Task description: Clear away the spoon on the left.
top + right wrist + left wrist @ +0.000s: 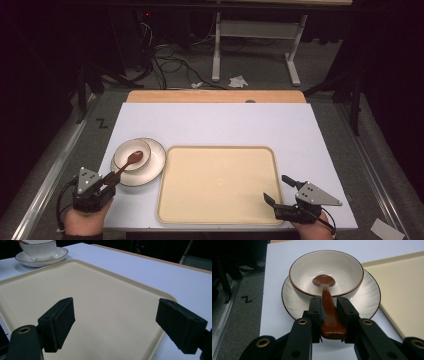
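Black left gripper [329, 315] pinching the handle of a brown wooden spoon [327, 300], spoon head inside the white bowl [326, 271] on a plate [367, 302], right gripper [117, 325] spread wide over the beige tray [220, 185], white table [210, 120] beyond.

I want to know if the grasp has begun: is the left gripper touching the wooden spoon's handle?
Touching. In the left gripper view, the left gripper has both jaws pressed against the sides of the wooden spoon, no gap showing, its head resting in the bowl.
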A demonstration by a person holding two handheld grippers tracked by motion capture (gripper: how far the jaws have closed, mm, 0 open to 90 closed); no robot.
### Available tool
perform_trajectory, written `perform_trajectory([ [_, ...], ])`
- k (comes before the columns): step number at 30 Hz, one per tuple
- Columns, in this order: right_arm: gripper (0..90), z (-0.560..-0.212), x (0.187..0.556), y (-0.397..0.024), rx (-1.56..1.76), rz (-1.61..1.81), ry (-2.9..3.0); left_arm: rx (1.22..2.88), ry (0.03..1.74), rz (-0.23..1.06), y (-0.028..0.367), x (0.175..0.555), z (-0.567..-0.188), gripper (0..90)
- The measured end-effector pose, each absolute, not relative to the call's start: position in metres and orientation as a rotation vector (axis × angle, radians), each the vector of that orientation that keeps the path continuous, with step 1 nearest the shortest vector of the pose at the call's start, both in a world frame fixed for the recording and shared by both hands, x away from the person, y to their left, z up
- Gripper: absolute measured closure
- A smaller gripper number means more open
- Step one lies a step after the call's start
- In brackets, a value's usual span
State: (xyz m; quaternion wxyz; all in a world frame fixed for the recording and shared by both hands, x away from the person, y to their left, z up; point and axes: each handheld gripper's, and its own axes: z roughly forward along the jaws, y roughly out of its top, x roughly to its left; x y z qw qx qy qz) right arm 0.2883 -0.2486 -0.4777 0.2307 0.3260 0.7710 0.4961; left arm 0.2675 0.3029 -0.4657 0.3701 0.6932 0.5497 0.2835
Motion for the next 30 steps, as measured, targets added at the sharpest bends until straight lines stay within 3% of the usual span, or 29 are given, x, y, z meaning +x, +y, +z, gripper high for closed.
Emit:
perform_trajectory([
  [30,16.9,-0.478,0.288,-0.249,0.894,1.362,2.119,1.711,1.371,0.831,0.301,0.26,-0.454,74.9],
])
